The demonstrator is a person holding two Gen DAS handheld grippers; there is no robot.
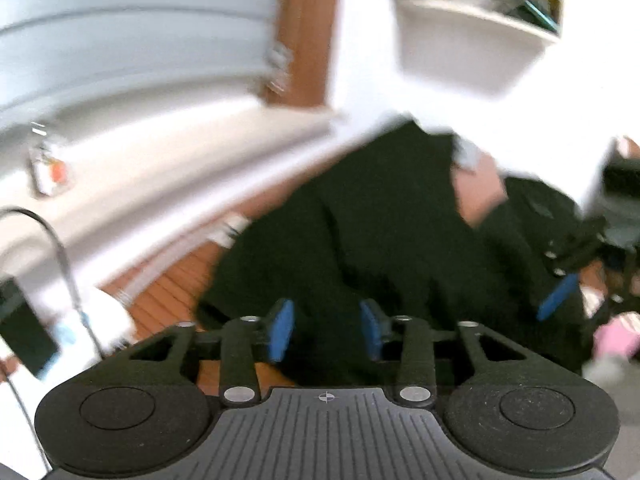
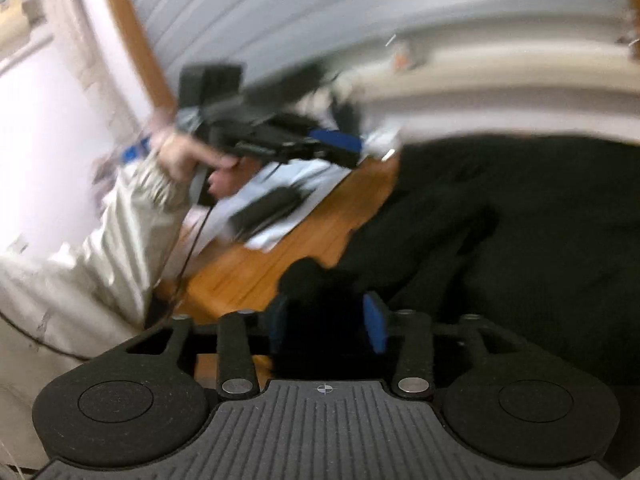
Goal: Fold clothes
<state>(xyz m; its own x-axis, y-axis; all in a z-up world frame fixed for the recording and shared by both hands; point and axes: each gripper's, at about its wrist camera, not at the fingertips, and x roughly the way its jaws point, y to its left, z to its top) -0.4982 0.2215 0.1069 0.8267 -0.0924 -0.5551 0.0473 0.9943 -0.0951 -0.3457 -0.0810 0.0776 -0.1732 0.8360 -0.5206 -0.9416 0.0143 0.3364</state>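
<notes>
A black garment [image 1: 400, 220] lies bunched on the wooden table [image 1: 168, 296], which fills the middle of the left wrist view. My left gripper [image 1: 326, 332] hovers at its near edge, its blue pads apart and nothing pressed between them. At the far right of that view a blue pad [image 1: 558, 296] of my right gripper rests on the cloth. In the right wrist view the black garment [image 2: 520, 220] spreads to the right. My right gripper [image 2: 326, 322] stands open, with a raised tuft of the cloth loose between its pads. A hand [image 2: 184, 156] holds the left gripper [image 2: 340, 144] above the table [image 2: 256, 264].
A dark phone [image 1: 24, 328] and a cable [image 1: 60, 248] lie at the table's left. Papers with a dark flat object [image 2: 276, 204] sit beyond the garment. A pale sleeve [image 2: 120, 232] crosses the left. A white shelf box [image 1: 472, 52] hangs behind. Both views are blurred.
</notes>
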